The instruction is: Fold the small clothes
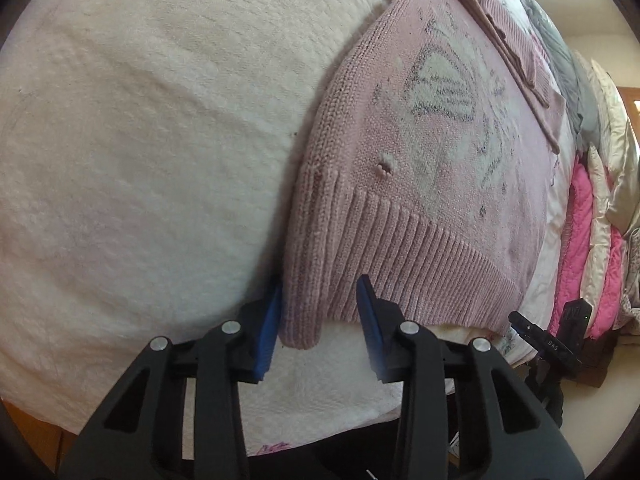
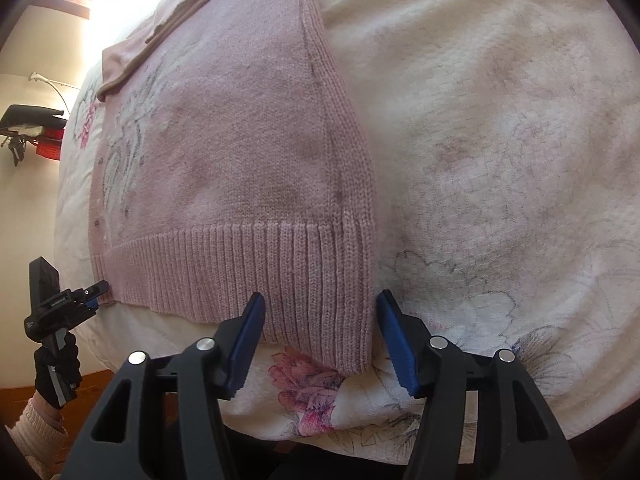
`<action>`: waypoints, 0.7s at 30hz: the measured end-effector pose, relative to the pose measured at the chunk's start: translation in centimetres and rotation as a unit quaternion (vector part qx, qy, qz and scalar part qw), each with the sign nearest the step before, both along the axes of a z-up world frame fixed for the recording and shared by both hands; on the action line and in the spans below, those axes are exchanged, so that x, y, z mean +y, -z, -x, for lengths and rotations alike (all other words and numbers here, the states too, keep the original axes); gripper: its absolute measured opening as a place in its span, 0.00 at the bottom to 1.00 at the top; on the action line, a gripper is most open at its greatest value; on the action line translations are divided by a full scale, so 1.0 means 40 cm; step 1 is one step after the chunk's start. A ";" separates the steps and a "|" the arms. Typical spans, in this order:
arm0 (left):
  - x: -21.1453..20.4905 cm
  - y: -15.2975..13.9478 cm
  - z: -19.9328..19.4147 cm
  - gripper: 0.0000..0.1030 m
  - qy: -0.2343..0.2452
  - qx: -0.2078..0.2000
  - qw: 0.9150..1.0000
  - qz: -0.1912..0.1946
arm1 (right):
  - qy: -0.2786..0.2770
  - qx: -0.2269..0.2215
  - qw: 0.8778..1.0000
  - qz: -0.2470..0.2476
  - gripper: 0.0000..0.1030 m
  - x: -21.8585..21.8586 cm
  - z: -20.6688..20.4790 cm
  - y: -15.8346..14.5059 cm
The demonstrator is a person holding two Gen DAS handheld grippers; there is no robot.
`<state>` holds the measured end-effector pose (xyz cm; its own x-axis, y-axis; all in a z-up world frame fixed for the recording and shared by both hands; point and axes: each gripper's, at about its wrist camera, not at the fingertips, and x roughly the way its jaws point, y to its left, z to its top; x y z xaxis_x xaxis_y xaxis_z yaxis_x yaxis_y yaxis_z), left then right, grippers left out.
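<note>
A small pink knitted sweater (image 1: 420, 160) with a pale butterfly pattern lies flat on a cream blanket (image 1: 140, 140), ribbed hem toward me. My left gripper (image 1: 320, 300) is open, its blue pads either side of the hem's left corner. My right gripper (image 2: 320, 320) is open too, straddling the right corner of the sweater (image 2: 248, 160) hem. One sleeve is folded across the sweater's top. In the right wrist view the left gripper (image 2: 94, 290) shows at the far left, held by a gloved hand (image 2: 56, 364).
The blanket (image 2: 500, 140) covers a bed, with floral sheet (image 2: 316, 396) at its near edge. Pink and white bedding (image 1: 580, 240) is piled at the right in the left wrist view. Wooden floor (image 2: 24, 394) lies below the bed edge.
</note>
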<state>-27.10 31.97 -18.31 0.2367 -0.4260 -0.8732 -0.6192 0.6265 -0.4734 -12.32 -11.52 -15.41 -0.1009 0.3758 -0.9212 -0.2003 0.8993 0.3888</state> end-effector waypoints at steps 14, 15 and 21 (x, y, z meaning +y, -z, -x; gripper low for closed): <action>0.020 -0.116 -0.049 0.08 0.004 -0.079 0.997 0.000 | 0.034 0.014 0.991 -0.126 0.10 -0.025 -0.042 -0.072; 0.022 -0.134 -0.061 0.08 0.007 -0.092 0.996 -0.003 | 0.041 0.012 0.989 -0.141 0.10 -0.026 -0.054 -0.084; 0.055 -0.213 -0.152 0.08 0.009 -0.157 0.987 -0.023 | 0.082 -0.018 0.974 -0.209 0.10 -0.032 -0.153 -0.158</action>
<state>-21.03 34.18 -9.80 0.4915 -0.3939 -0.7767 -0.4348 0.6617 -0.6108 -6.21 -12.81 -9.08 0.0214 0.7277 -0.6855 -0.0878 0.6844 0.7238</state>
